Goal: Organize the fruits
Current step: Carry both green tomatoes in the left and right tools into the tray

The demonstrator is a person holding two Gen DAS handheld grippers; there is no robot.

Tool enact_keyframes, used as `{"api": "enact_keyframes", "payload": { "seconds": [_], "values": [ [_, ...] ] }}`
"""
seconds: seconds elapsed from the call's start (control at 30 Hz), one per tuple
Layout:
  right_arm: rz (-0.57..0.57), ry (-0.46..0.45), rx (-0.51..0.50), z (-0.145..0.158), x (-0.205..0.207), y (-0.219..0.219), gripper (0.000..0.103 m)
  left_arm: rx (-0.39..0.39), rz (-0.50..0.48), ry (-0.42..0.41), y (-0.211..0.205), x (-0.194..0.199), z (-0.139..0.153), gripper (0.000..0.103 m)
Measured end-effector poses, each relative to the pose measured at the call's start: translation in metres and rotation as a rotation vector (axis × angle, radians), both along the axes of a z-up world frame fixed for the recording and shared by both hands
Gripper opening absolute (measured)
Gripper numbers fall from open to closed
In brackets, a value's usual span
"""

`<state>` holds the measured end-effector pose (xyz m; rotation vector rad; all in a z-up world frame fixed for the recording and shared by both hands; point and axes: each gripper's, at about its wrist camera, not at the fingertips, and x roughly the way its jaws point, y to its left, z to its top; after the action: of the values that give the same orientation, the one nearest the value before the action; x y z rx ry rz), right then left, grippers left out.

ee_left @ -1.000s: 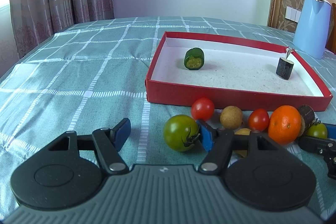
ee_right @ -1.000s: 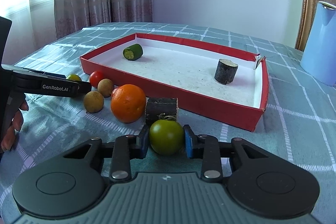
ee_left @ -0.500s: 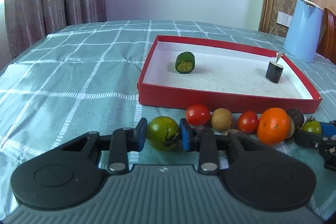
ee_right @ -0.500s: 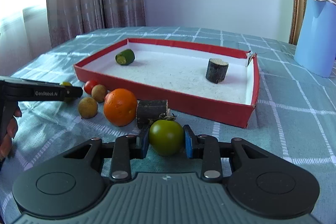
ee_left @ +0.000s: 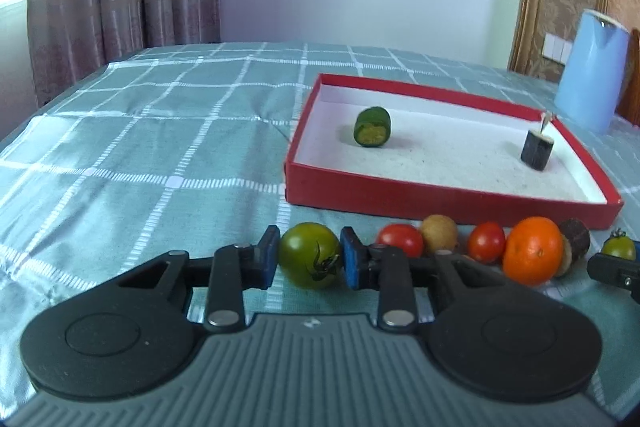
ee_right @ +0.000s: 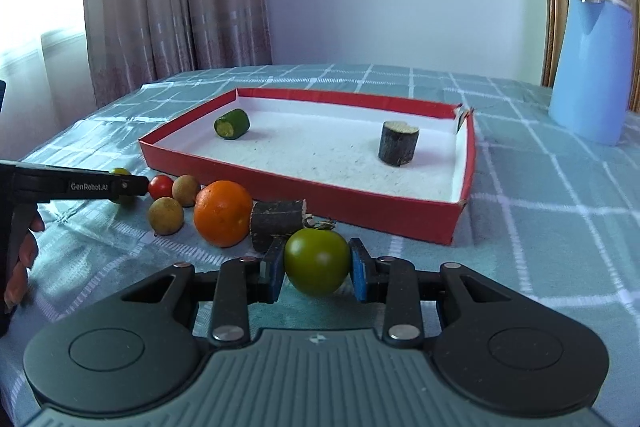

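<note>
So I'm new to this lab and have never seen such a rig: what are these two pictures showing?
There is no robot arm here. A person holds a two-finger tool in each hand, and each tool has a fisheye camera that looks forward along its jaws.

In the left wrist view, the left gripper has its blue jaws shut on a green tomato. In the right wrist view, the right gripper holds another green tomato.

On the checked tablecloth lie an orange, red tomatoes and small brown fruits, beside a red tray. The tray holds a cucumber piece and a dark chunk.
</note>
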<state>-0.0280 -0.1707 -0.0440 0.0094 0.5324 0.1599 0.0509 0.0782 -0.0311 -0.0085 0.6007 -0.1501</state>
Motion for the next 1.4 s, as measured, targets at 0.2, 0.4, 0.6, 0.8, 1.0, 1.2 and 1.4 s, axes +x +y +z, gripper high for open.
{"api": "enact_keyframes", "payload": {
  "seconds": [0.2,0.4,0.6,0.8,1.0,1.2,1.4],
  "values": [
    [-0.022,-0.021,0.005,0.010,0.006,-0.008,0.032,0.006,-0.011,-0.041,-0.002,-0.006,0.006,0.029],
    [-0.051,-0.061,0.000,0.023,0.016,-0.013,0.032,-0.010,-0.014,-0.063,-0.006,-0.005,0.016,0.029],
    [-0.087,-0.071,-0.022,0.030,0.036,-0.013,0.032,-0.027,-0.033,-0.095,-0.015,0.005,0.036,0.029],
    [-0.133,-0.020,-0.019,0.030,0.072,-0.016,0.032,0.042,-0.054,-0.087,-0.047,0.037,0.043,0.029],
    [-0.181,0.053,-0.012,0.021,0.104,-0.024,0.032,0.093,-0.050,-0.016,-0.071,0.076,0.026,0.029],
    [-0.200,0.117,-0.001,0.009,0.118,-0.028,0.032,0.097,-0.038,0.034,-0.076,0.093,0.013,0.029],
    [-0.207,0.139,-0.006,0.003,0.125,-0.025,0.032,0.087,-0.024,0.060,-0.075,0.101,0.008,0.029]
  ]
}}
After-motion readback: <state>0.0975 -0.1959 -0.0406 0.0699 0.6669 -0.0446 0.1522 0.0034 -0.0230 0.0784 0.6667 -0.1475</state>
